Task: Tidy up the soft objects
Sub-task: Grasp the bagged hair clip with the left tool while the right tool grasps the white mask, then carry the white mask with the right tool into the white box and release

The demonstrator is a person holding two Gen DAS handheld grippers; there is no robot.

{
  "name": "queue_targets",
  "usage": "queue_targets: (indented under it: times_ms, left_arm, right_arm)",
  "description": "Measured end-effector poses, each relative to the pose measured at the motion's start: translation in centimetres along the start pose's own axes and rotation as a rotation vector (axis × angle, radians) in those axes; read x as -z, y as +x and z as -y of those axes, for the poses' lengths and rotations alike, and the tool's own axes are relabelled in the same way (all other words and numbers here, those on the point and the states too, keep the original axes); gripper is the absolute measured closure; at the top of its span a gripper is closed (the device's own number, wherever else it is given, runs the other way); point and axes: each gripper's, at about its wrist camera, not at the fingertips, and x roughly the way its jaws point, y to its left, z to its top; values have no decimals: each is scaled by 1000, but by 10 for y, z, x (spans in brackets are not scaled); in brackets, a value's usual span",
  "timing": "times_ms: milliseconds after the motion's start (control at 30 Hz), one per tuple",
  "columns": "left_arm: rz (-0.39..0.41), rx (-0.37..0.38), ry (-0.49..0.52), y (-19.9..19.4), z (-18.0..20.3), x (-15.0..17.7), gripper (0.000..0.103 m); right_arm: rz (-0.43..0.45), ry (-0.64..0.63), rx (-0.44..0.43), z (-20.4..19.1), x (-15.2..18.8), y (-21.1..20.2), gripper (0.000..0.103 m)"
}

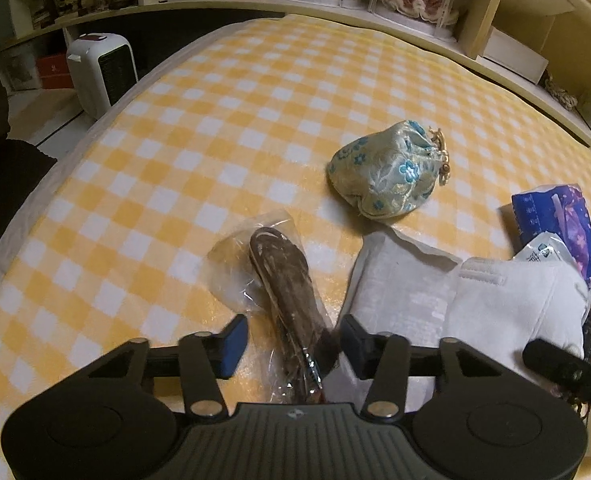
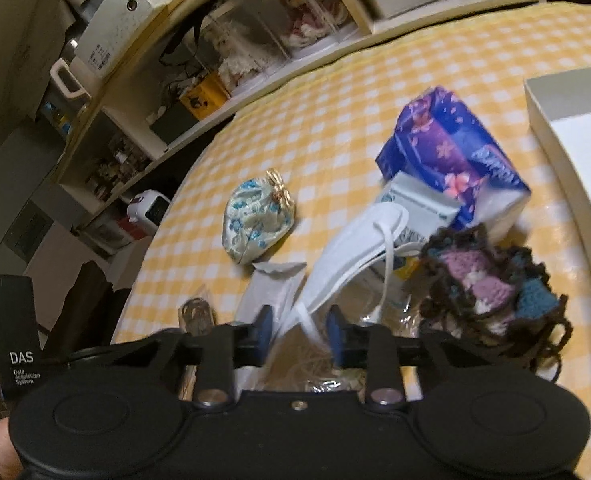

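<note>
Left tongs [image 1: 291, 344] hung released over the bagged brown cord [image 1: 283, 292] on the checked bed [image 1: 175, 140], its long axis running straight between the fingers, while right tongs [image 2: 300, 338], also released, straddled the white mask [image 2: 351, 248].

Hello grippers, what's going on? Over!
Left gripper open over bagged brown item. Right gripper open around white mask. Floral pouch untouched; crochet piece crowds the right.
</note>
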Motion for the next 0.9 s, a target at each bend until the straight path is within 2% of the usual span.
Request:
queue_targets:
  times_ms: [67, 133, 233, 467, 900]
  left_arm:
    - [4, 0, -1, 1, -1, -1, 63]
    - [1, -3, 6, 1, -1, -1, 74]
    - [24, -10, 21, -5, -2, -3, 77]
    - [147, 7, 68, -36, 7, -3, 78]
    - [333, 109, 85, -91, 23, 6, 78]
  right_arm:
    - [-14, 0, 10, 4, 2, 2, 94]
    - [-17, 4, 11, 8, 3, 2, 97]
    - [-10, 6, 4, 13, 4, -3, 98]
    - [56, -42, -24, 10, -2, -32, 99]
    - [226, -123, -44, 4, -22, -113, 99]
